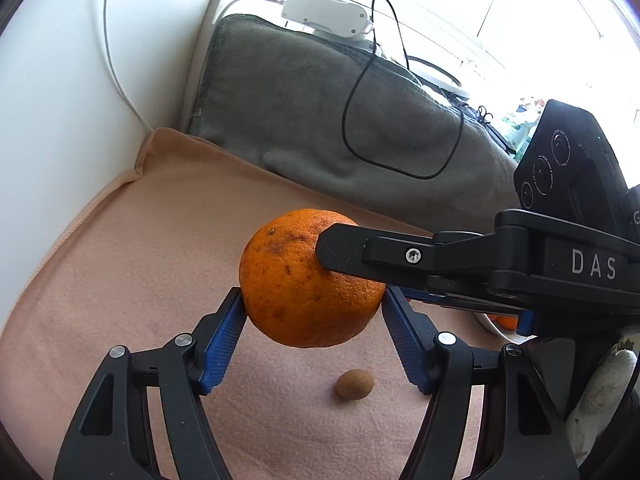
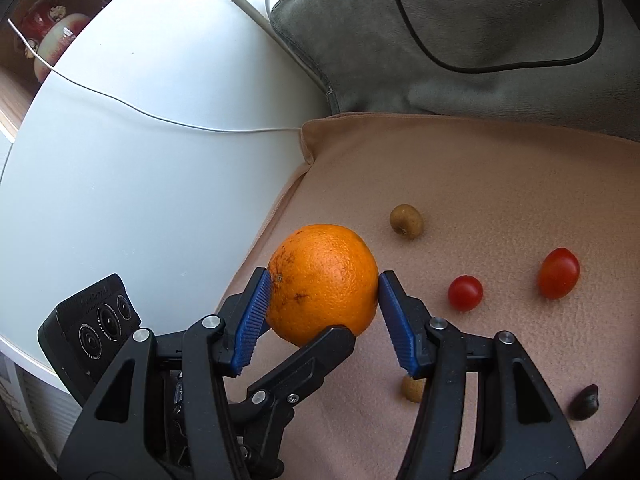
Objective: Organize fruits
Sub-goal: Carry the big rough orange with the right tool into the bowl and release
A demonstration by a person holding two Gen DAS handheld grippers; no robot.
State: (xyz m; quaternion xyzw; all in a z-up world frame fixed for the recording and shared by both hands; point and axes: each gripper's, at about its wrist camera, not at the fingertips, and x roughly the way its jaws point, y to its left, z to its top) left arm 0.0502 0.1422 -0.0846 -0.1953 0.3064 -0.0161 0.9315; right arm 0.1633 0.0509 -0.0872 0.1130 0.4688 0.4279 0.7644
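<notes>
Both claws, left (image 1: 313, 307) & right (image 2: 323, 294), part-spread, pinching same orange (image 1: 308, 280), lifted above peach cloth (image 1: 120, 280)

Both hand-held grippers meet on one orange (image 1: 308, 280), carried clear of the surface below. Left hand-held gripper (image 1: 314, 300) angled downward; its blue ribbed pads (image 1: 224, 336) press the fruit's lower flanks from either side, jaws about half spread. Right hand-held gripper (image 2: 322, 294) also tilted downward, its blue pads (image 2: 254, 316) set against the fruit's two sides. In the left wrist view the right unit's black finger (image 1: 344, 248) crosses in from the right edge, lying on the fruit's upper right. In the right wrist view a left finger (image 2: 320, 354) reaches up beneath the fruit.
</notes>
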